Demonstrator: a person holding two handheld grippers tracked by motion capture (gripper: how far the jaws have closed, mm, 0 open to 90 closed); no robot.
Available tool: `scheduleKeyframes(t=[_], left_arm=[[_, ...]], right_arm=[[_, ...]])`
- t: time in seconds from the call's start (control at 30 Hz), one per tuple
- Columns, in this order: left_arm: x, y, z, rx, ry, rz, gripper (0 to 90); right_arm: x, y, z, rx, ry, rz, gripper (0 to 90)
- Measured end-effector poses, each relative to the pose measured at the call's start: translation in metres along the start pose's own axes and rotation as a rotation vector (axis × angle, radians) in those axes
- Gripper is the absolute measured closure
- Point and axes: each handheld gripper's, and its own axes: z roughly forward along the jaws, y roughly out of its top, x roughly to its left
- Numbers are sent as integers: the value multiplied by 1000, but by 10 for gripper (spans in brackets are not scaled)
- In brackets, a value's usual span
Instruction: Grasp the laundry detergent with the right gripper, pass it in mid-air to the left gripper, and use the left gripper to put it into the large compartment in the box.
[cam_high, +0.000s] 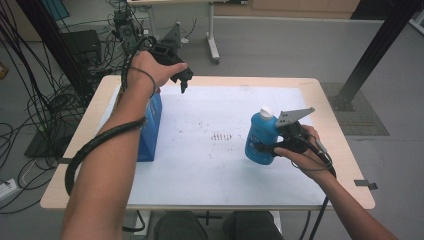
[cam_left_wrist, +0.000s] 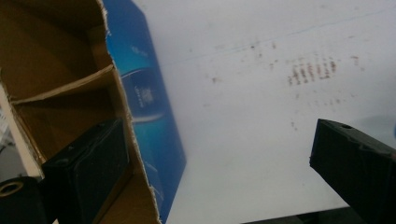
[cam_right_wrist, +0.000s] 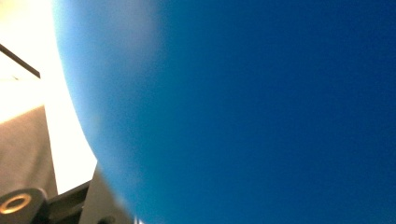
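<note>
Standing at the left of the high view, half hidden behind the person's forearm, is a tall blue cardboard box with its top torn open; it rests on the white sheet that covers the light wooden table. In the left gripper view its brown inner walls and a cardboard divider take up the left of the frame, with the glossy blue side running down the middle. Above the box's far end, in the upper left of the high view, the left gripper hangs in the air, tips pointing down. Its jaws stand wide apart with nothing between them; in its own view one jaw sits over the box opening and the other over bare sheet. A patch of small brown marks dots the middle of the sheet. To the right of centre, the right gripper is clamped around a blue plastic bottle with a white cap, tilted and lifted clear of the sheet. The right gripper view is a blur of blue bottle wall pressed up close.
</note>
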Motion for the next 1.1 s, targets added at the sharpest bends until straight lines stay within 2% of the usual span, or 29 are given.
scheduleKeyframes(t=[0.03,0.07,0.17,0.23,0.4,0.5,0.67,0.77,0.9,1.0,1.03,1.1], left_arm=[[0,0,0,0,0,0,48],[0,-1,-6,-3,3,28,49],[0,-3,-16,-12,-8,70,49],[0,-5,-23,-14,-28,128,48],[-2,-12,-36,-17,-11,250,47],[-5,-14,-43,-4,-20,315,47],[-7,-17,-50,-2,-32,432,46],[-8,-16,-54,-4,-40,487,47],[-13,-14,-59,3,-62,558,47],[-16,-11,-65,-6,-47,593,46],[-16,-11,-65,-6,-47,593,46],[-16,-8,-69,-17,-38,623,46]], right_arm=[[0,0,0,0,0,0,439],[0,12,-2,-11,18,12,439],[0,31,-5,-21,23,15,438],[-1,43,-5,-25,36,22,439],[-10,68,-5,-23,76,30,439],[-17,82,-3,-20,100,32,438],[-27,105,5,-24,108,25,439],[-32,120,14,-11,117,-1,439],[-37,137,35,18,130,-37,438],[-37,147,53,36,142,-59,438],[-37,147,53,36,142,-59,438],[-36,156,69,45,167,-76,438]])
